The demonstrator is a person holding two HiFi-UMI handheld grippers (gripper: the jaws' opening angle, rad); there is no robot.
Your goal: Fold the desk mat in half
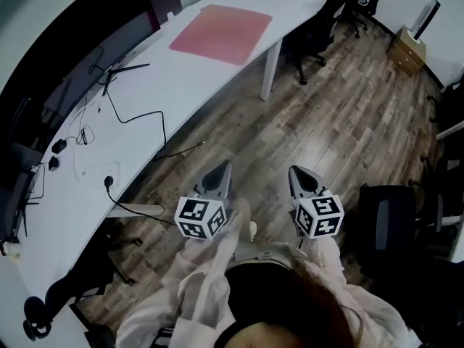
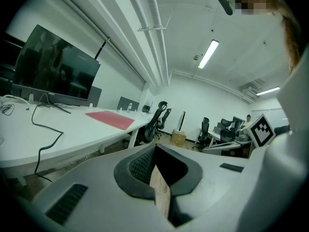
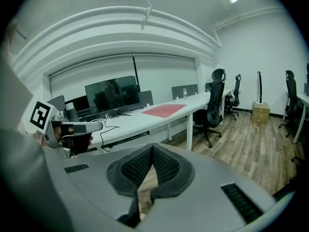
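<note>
The desk mat lies flat on the table, toward the table's far end. It looks thin, light and limp, so it should drape rather than crease and may slide on the smooth top; two corners of one short edge seem the best hold. The left tongs and right tongs are each pressed together on nothing, over the wood floor and well apart from the table. The one container, a cardboard box on the floor beyond the table's far end, does not show its contents.

Desk mat within all three views
</note>
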